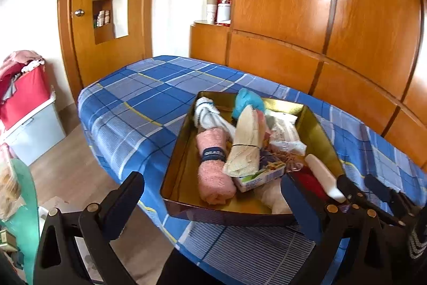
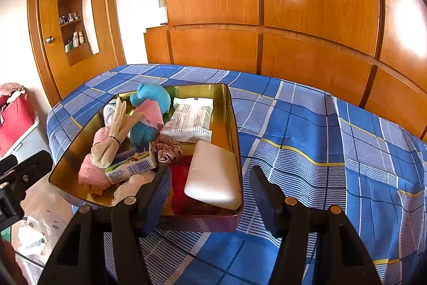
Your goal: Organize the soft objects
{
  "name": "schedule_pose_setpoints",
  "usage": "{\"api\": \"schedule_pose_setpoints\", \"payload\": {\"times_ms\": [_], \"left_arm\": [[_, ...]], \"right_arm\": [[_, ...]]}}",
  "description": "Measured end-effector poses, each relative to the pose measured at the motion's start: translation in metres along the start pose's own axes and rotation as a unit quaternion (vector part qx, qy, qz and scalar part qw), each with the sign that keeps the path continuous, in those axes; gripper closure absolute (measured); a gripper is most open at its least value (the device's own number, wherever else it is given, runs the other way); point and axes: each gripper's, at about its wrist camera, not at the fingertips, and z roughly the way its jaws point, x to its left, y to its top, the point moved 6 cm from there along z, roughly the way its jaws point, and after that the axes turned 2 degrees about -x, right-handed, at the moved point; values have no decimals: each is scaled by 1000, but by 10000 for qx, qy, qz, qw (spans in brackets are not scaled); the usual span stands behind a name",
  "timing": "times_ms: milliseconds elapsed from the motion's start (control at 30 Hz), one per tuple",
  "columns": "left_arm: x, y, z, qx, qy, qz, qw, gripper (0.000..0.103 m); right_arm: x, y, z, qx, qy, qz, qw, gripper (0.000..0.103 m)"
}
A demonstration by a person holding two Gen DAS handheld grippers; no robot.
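Note:
A gold metal tin (image 1: 176,170) (image 2: 229,108) sits on the blue plaid table. It holds a rolled pink towel (image 1: 213,170) (image 2: 93,172), a cream cloth bundle (image 1: 245,143) (image 2: 112,140), a blue soft toy (image 1: 246,99) (image 2: 153,98), a white sponge block (image 2: 213,175) (image 1: 324,178), a red cloth (image 2: 181,178), a tissue pack (image 1: 259,175) (image 2: 130,164) and a plastic packet (image 2: 189,122). My left gripper (image 1: 213,205) is open around the tin's near edge. My right gripper (image 2: 210,194) is open over the tin's near right corner, empty.
Wooden wardrobe panels (image 2: 293,18) stand behind the table. A wooden door (image 1: 88,18) is at the left. A red and white storage box (image 1: 26,111) stands on the floor at left. The plaid cloth (image 2: 320,151) stretches to the right of the tin.

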Motion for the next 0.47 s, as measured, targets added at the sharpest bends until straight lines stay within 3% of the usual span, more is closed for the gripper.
{"api": "schedule_pose_setpoints", "payload": {"times_ms": [133, 467], "left_arm": [[-8, 3, -3, -106, 112, 243, 9996, 0], [-2, -1, 0, -114, 240, 78, 9996, 0]], "right_arm": [[0, -2, 2, 41, -5, 7, 10000, 42], [-5, -3, 3, 56, -4, 62, 10000, 42]]}}
